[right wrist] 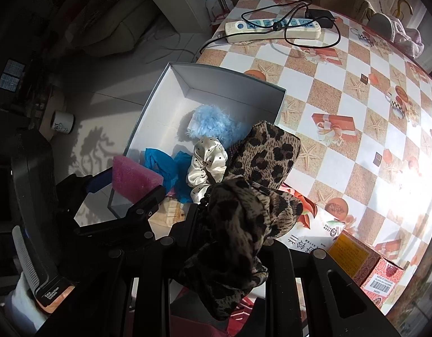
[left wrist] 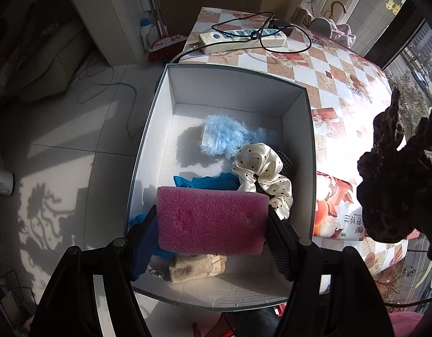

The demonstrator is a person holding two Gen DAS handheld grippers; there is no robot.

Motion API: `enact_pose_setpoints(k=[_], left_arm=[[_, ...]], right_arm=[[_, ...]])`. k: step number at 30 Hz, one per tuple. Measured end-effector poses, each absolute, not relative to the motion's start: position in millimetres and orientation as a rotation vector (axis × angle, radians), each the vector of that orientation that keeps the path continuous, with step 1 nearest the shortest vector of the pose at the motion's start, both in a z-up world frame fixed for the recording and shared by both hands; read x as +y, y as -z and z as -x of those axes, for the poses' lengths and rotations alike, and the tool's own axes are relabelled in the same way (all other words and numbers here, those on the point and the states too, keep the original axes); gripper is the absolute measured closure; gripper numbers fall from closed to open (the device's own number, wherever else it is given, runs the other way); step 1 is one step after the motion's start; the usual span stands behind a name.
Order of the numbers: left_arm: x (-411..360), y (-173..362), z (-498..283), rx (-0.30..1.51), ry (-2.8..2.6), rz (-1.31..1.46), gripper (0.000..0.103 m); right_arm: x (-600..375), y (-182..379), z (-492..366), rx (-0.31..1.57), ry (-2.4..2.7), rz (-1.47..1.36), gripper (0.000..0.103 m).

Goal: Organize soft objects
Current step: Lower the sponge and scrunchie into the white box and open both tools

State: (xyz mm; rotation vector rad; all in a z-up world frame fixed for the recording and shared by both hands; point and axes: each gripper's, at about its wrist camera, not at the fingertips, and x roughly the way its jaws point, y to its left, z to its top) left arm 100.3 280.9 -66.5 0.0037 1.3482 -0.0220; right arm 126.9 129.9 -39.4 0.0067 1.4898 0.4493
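Both tongs (left wrist: 213,221) (right wrist: 232,224) clamped — pink sponge (left wrist: 211,220), seemingly leopard scrunchie (right wrist: 244,224).

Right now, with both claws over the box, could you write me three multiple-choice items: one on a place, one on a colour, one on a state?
1. Where does the power strip lie?
A. in the box
B. on the table
C. on the floor

2. What colour is the sponge?
A. pink
B. green
C. white

3. How is the right claw?
A. open
B. shut on a mug
C. shut on the leopard scrunchie

Key:
1 B: power strip lies on the table, beyond the box.
2 A: sponge in the left claw is pink.
3 C: leopard scrunchie sits clamped in the right claw.
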Motion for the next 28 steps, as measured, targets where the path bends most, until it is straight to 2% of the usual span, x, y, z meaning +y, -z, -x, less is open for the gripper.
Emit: enact_pose_setpoints(k=[7, 9, 10, 11, 12, 14, 18, 19, 20, 25, 28], left_arm=[[287.4, 67.7, -109.5, 1.327, 0.001, 0.041, 0.028], [289.9, 66.9, -112.3, 1.329, 0.004, 0.065, 0.023], [290.8, 66.7, -113.2, 1.331, 0.009, 0.074, 0.023], [291.6, 66.0, -113.3, 1.328, 0.01, 0.077, 0.023], [291.8, 64.8, -112.8, 1.321, 0.006, 0.071, 0.023], [292.5, 62.4, -111.1, 1.31, -0.002, 0.055, 0.023], [296.9, 65.2, -109.4, 1.327, -0.016, 0.062, 0.022], [297.8, 66.2, -108.8, 1.331, -0.014, 0.069, 0.022], [298.7, 67.3, -108.4, 1.337, -0.013, 0.077, 0.022], [296.9, 69.1, -106.5, 1.348, -0.021, 0.056, 0.022], [296.0, 63.0, -103.2, 1.292, -0.005, 0.053, 0.022]], right_arm=[[146.0, 46.2, -145.0, 1.494, -0.449, 0.031, 0.077], [152.3, 44.8, -150.3, 1.474, -0.461, 0.048, 0.076], [155.4, 43.6, -152.7, 1.464, -0.465, 0.063, 0.073], [158.2, 41.7, -155.1, 1.453, -0.461, 0.08, 0.06], [159.7, 39.8, -157.8, 1.438, -0.457, 0.091, 0.037], [160.5, 33.2, -160.0, 1.399, -0.448, 0.103, 0.023], [158.4, 35.6, -162.6, 1.436, -0.432, 0.132, 0.02], [156.5, 38.3, -161.9, 1.455, -0.421, 0.136, 0.016], [152.9, 40.1, -160.0, 1.461, -0.408, 0.133, 0.005], [136.0, 36.4, -149.1, 1.454, -0.395, 0.075, 0.004], [127.5, 35.0, -148.0, 1.448, -0.373, 0.046, 0.004]])
